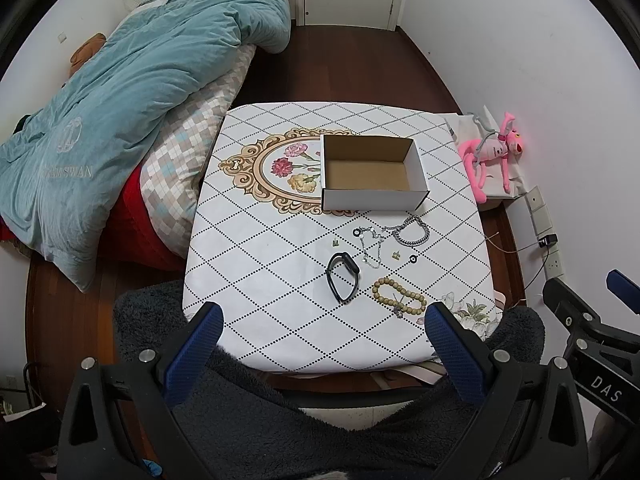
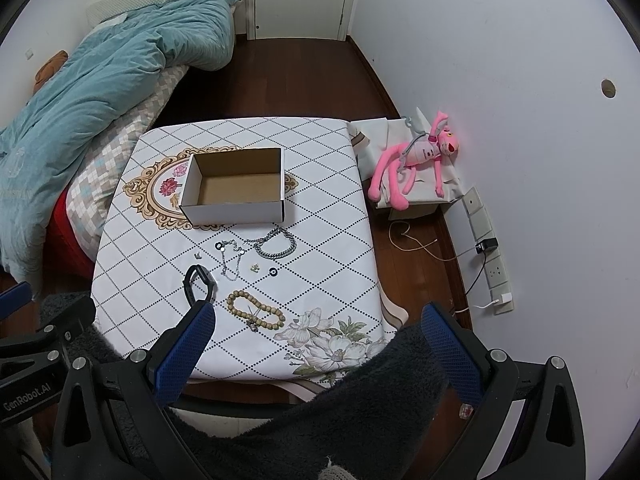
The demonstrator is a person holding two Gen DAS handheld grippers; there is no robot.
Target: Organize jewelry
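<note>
An empty white cardboard box [image 1: 374, 172] [image 2: 236, 190] stands open on the patterned table [image 1: 280, 280] [image 2: 332, 240]. In front of it lie a black wristband [image 1: 343, 276] [image 2: 199, 282], a wooden bead bracelet [image 1: 398, 300] [image 2: 256, 311], a thick silver chain bracelet [image 1: 409, 231] [image 2: 276, 245], a thin silver chain [image 1: 370, 246] [image 2: 231, 260], two small black rings [image 1: 356, 232] [image 1: 412, 258] and two small earrings [image 1: 335, 242] [image 1: 396, 255]. My left gripper [image 1: 324, 332] and right gripper [image 2: 318, 332] are both open and empty, held above the table's near edge.
A bed with a teal duvet [image 1: 120, 120] [image 2: 80, 112] flanks the table's left side. A pink plush toy [image 1: 494, 152] [image 2: 416, 160] lies on a box by the right wall, with sockets and cables [image 2: 488, 248] below. Dark fleece [image 1: 280, 420] [image 2: 340, 420] lies under the grippers.
</note>
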